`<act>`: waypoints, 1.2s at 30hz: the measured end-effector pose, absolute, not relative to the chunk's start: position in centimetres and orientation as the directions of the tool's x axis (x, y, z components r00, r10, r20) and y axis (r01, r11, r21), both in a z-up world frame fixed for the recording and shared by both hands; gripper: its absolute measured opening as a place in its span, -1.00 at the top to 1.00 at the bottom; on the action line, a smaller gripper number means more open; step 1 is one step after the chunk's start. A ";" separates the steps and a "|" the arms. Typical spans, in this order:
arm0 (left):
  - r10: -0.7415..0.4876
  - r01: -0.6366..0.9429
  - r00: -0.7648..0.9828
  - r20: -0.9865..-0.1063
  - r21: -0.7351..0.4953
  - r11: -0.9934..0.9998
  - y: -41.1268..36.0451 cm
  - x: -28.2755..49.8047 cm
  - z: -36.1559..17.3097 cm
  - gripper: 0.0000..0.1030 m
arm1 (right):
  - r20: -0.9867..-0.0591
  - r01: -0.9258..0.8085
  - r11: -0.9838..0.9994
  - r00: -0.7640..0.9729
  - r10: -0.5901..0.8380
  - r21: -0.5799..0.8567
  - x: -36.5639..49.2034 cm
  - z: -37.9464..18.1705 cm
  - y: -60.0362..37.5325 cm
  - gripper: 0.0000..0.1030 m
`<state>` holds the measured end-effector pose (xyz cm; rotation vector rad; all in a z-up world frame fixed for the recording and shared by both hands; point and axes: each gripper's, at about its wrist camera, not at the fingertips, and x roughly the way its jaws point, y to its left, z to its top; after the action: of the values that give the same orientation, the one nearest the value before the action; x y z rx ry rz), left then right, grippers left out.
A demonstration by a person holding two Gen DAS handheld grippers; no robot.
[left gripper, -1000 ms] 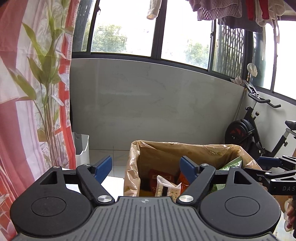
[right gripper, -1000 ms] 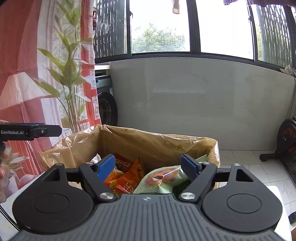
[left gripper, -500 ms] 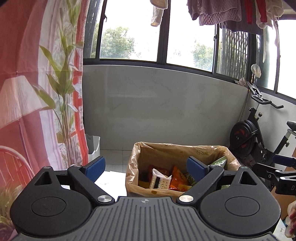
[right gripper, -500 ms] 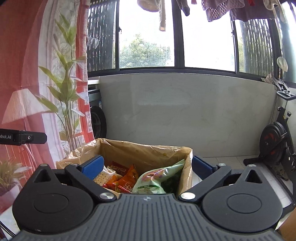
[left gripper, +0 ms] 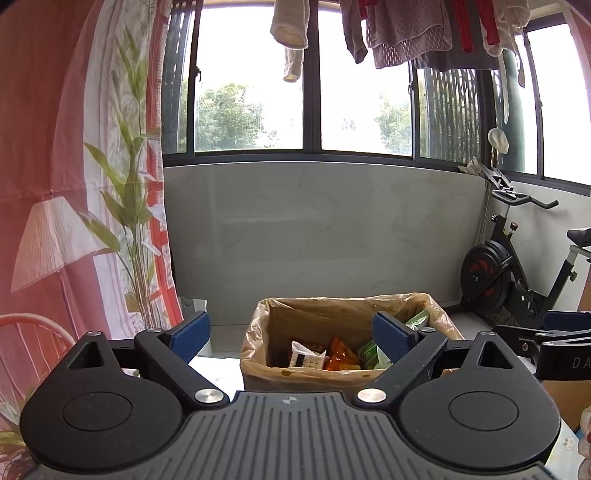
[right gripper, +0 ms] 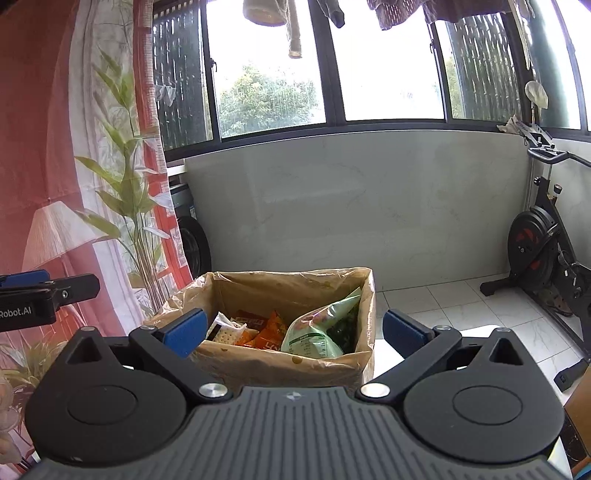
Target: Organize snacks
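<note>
A cardboard box lined with a clear plastic bag [left gripper: 314, 373] [right gripper: 280, 363] stands on a white table, ahead of both grippers. Inside lie a cracker pack [left gripper: 308, 356] [right gripper: 225, 334], orange snack packets [left gripper: 340, 356] [right gripper: 269, 330] and a green snack bag [right gripper: 316, 330] [left gripper: 371, 350]. My left gripper [left gripper: 291, 338] is open, with nothing between its blue pads, back from the box. My right gripper [right gripper: 293, 328] is open wide and empty too, also short of the box. Each gripper shows at the edge of the other's view.
A red and white printed curtain [left gripper: 74, 184] hangs on the left. An exercise bike [left gripper: 517, 273] [right gripper: 546, 251] stands on the tiled floor at the right. A white bin [left gripper: 194, 308] sits beyond the table. Laundry [left gripper: 406, 33] hangs above the windows.
Both grippers have pulled back and up from the box, which now looks smaller and farther. Both sets of jaws have opened wider. The snacks stay in the box.
</note>
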<state>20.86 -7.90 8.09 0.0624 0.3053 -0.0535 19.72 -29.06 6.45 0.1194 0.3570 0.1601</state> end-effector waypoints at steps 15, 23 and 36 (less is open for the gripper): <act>-0.030 0.046 0.950 -0.309 0.044 0.998 -7.8 20.4 7.9 -0.86 | -0.329 -0.139 0.983 0.929 0.172 0.123 19.1 6.7 -28.5 -1.00; -0.028 0.044 0.948 -0.316 0.041 0.998 -7.9 20.2 7.8 -0.86 | -0.328 -0.135 0.983 0.930 0.169 0.123 18.9 6.6 -28.5 -1.00; -0.035 0.049 0.945 -0.325 0.035 0.998 -7.6 20.5 7.7 -0.86 | -0.332 -0.142 0.983 0.927 0.174 0.118 18.9 6.4 -28.5 -1.00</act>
<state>20.54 -7.63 7.72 0.0424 0.3301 -0.0429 18.88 -28.50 6.43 0.0924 0.3483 0.1619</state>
